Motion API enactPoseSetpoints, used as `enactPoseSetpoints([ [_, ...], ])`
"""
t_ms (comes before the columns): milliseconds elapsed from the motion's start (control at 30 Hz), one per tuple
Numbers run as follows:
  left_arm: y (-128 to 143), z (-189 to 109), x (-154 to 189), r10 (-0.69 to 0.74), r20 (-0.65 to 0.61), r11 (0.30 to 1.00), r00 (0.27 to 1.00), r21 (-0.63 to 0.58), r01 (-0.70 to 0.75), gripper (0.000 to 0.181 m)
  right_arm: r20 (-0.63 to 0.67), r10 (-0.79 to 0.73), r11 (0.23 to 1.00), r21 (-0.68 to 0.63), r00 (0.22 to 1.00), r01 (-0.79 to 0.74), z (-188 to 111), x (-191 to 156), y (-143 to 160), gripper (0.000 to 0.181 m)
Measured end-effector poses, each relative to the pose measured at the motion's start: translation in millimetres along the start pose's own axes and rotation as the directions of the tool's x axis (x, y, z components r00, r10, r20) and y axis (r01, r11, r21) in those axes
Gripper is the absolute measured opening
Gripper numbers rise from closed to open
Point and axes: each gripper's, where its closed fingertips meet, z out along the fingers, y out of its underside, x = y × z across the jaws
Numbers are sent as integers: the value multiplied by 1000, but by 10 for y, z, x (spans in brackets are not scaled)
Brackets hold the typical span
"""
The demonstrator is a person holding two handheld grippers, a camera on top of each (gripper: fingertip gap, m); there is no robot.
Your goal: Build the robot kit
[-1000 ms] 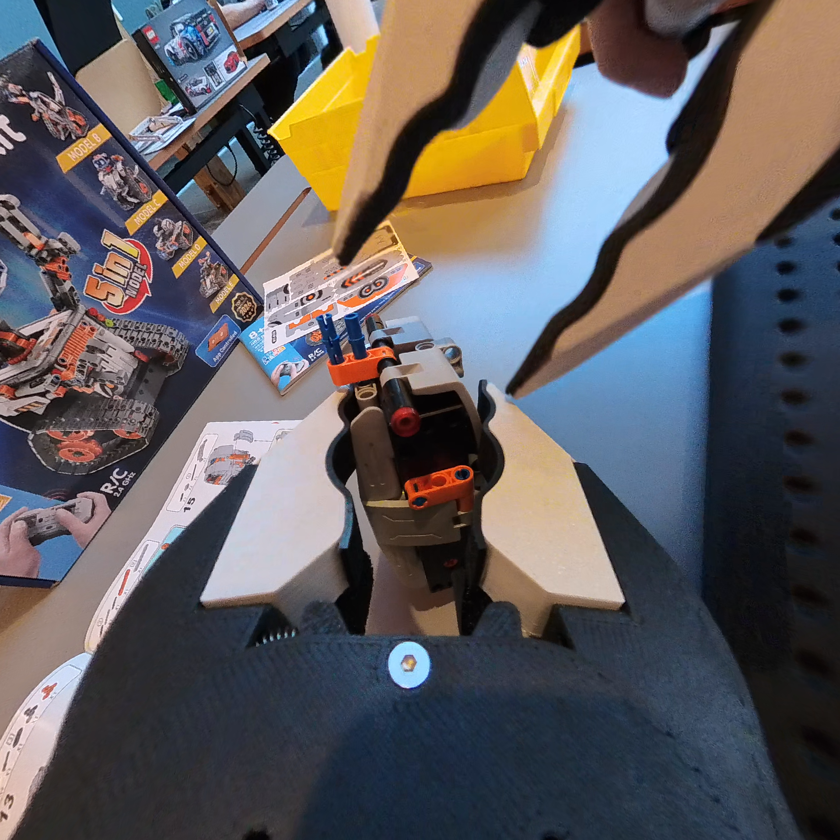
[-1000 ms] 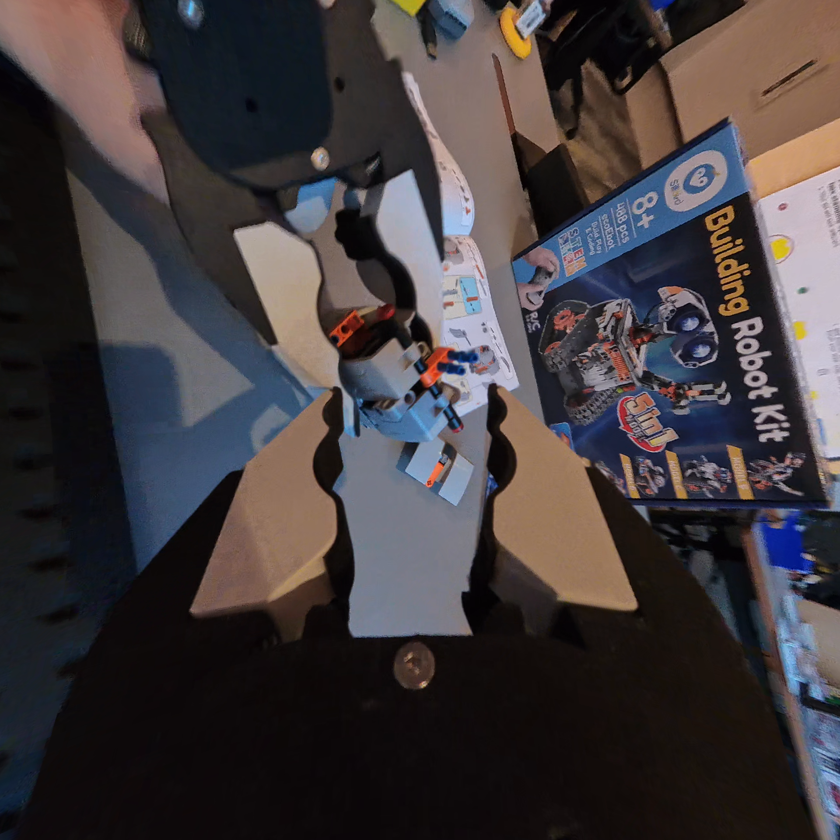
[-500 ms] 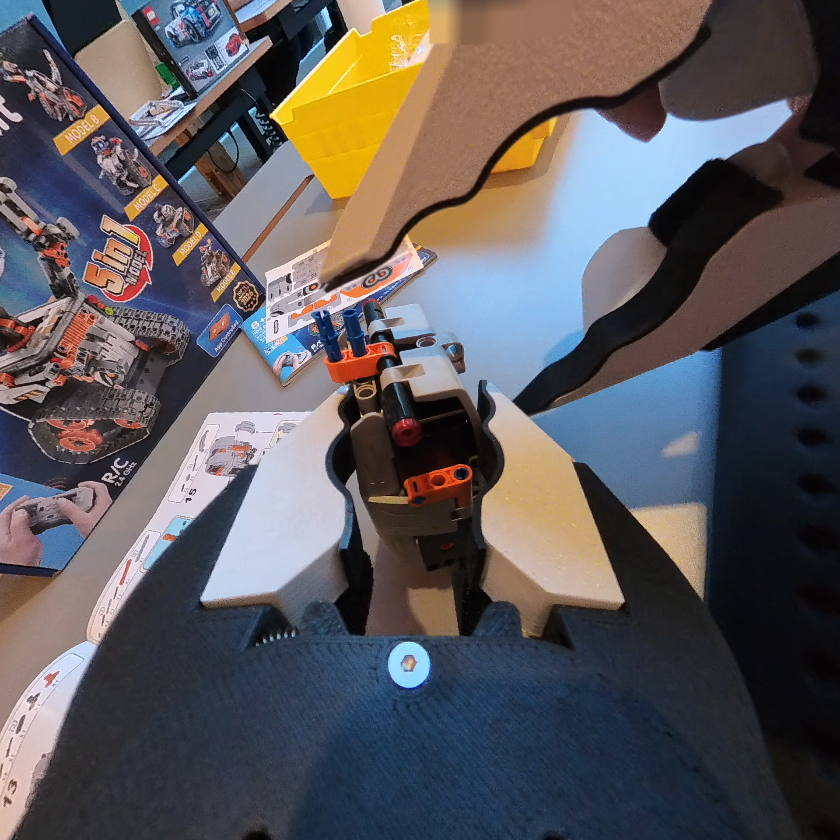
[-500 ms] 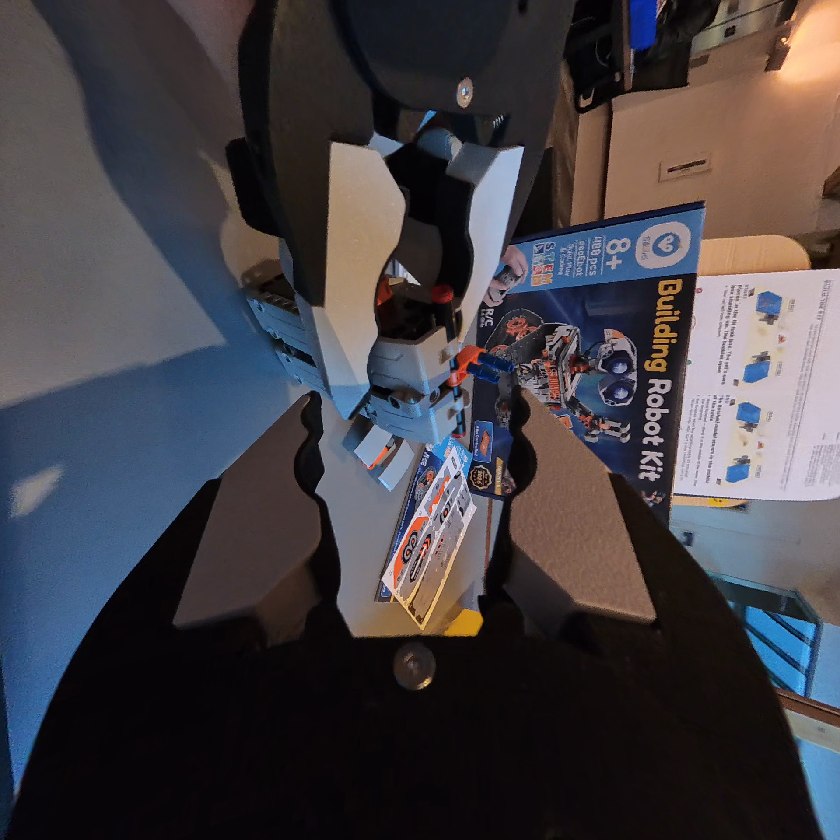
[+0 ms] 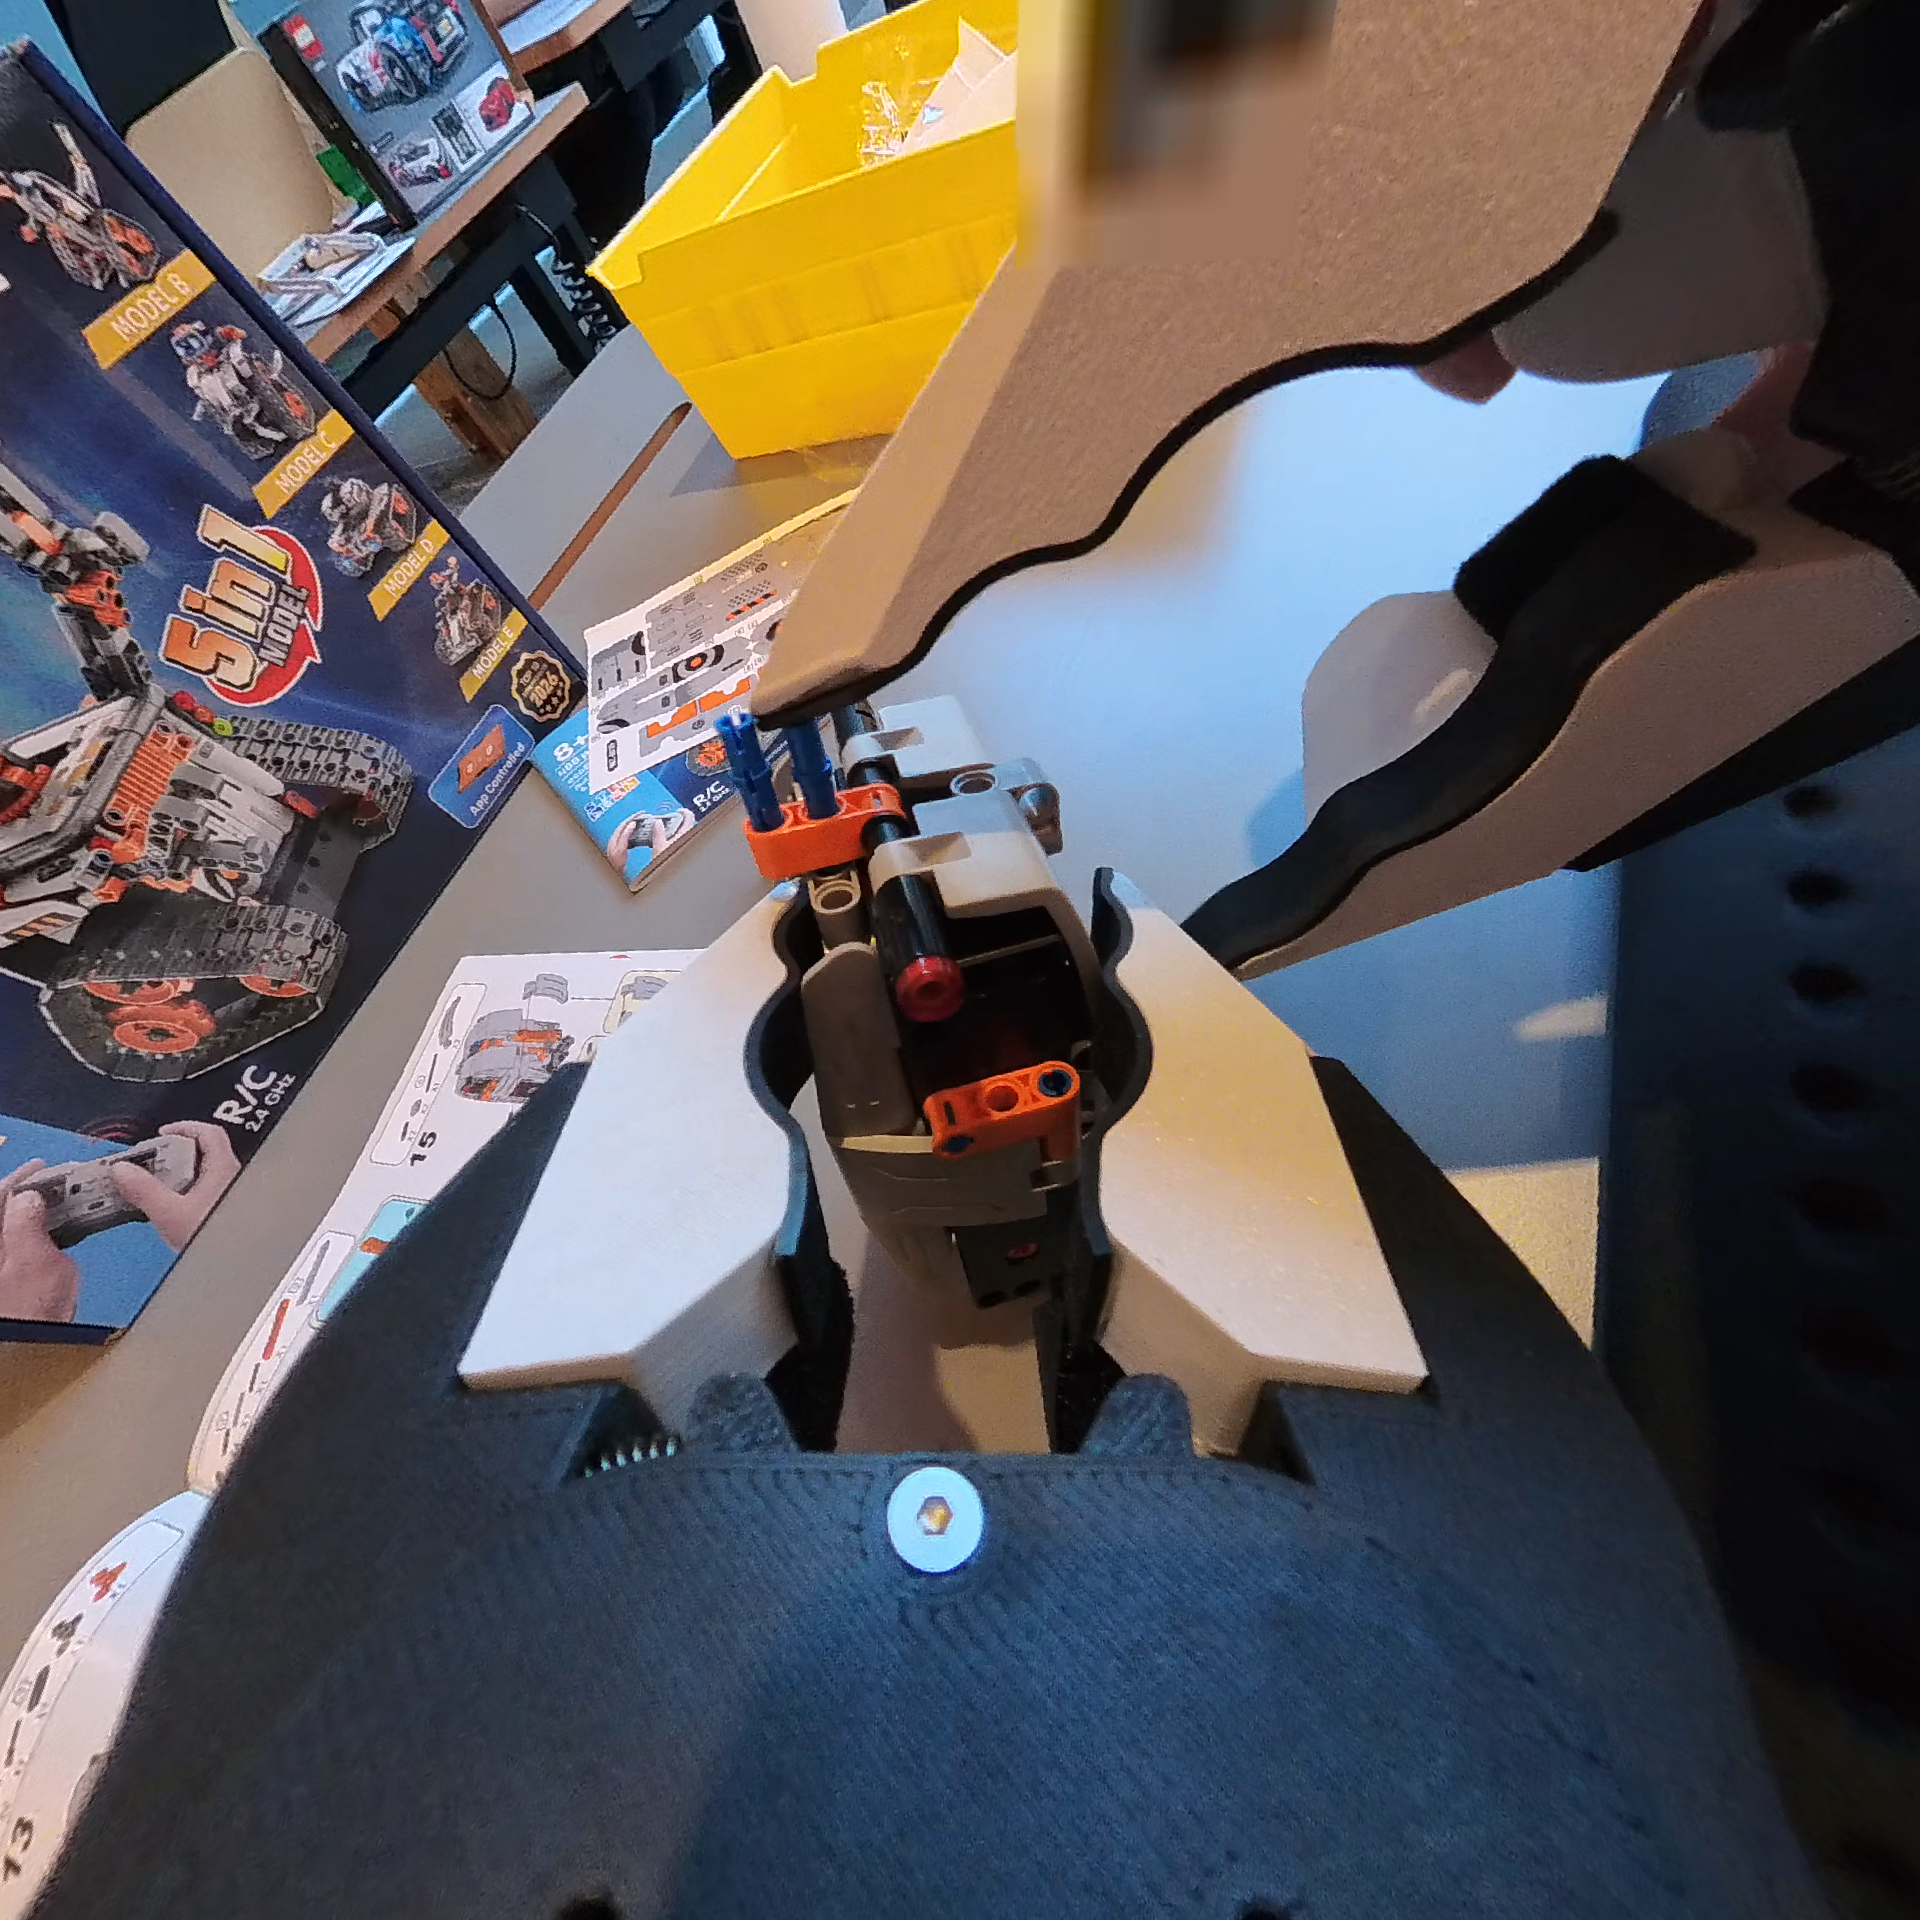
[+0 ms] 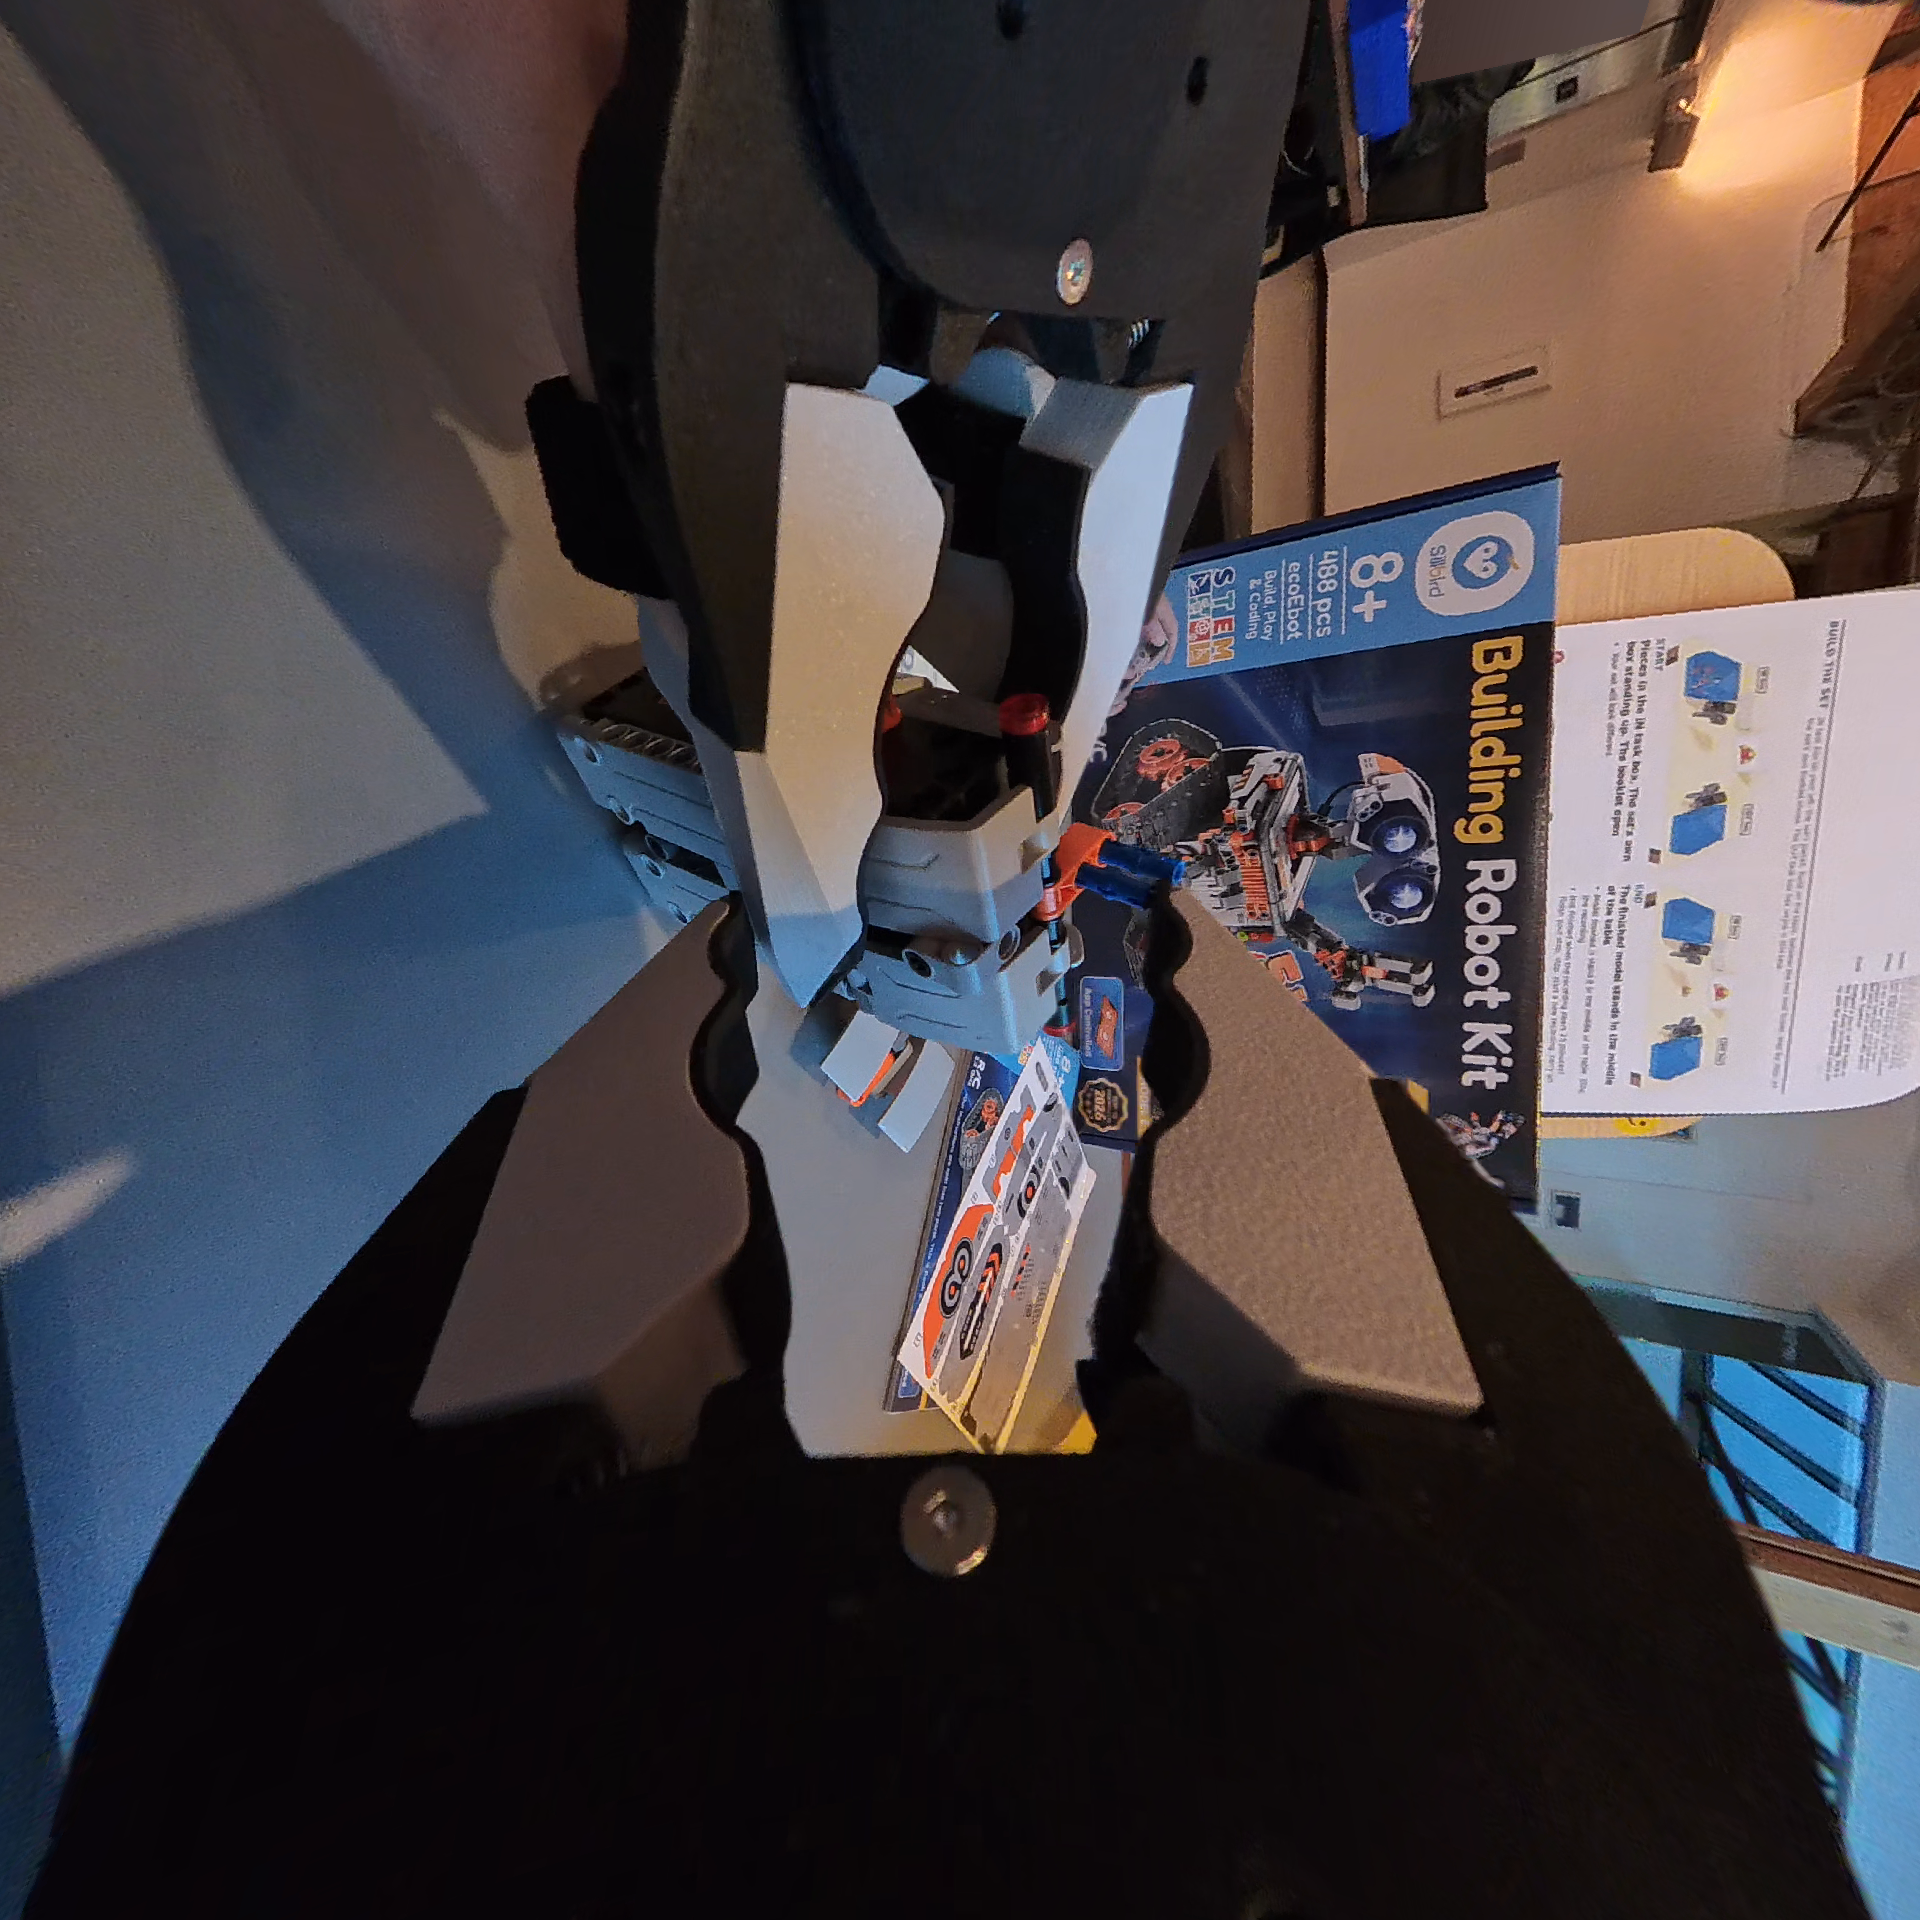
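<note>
Between the pads of the left gripper (image 5: pixel 940 1049): one grey brick-built assembly (image 5: pixel 940 1049), clamped at its waist and raised above the tabletop (image 5: pixel 1143 665). Fittings: orange connector (image 5: pixel 821 826) carrying two blue pins (image 5: pixel 779 764); black axle with red cap (image 5: pixel 928 982). Light, rigid plastic; press-fit joints probably separate under twist, so hold the solid grey shell, not the pins. Right gripper (image 6: pixel 945 997): spread wide, empty, one fingertip (image 5: pixel 790 701) just beside the blue pins. Adjacent: kit box (image 5: pixel 208 665), instruction booklet (image 5: pixel 665 800), yellow bin (image 5: pixel 821 270).
</note>
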Motion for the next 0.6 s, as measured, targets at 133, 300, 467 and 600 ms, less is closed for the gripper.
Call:
enactPoseSetpoints([
  [133,0,-1,0,0,4,1000,1000,-1,0,50,-30,4,1000,3,1000,-4,-9,1,-2,73],
  [300,-3,4,4,10,6,1000,1000,-3,-10,50,-59,17,1000,-2,998,-17,-17,-3,8,72],
  [467,3,4,1,12,4,1000,1000,-7,-12,50,-52,8,1000,-7,999,-9,-4,-4,4,73],
  [600,5,3,-3,10,-4,1000,1000,-6,-10,50,-29,-4,1000,-5,1000,4,13,0,-3,74],
])
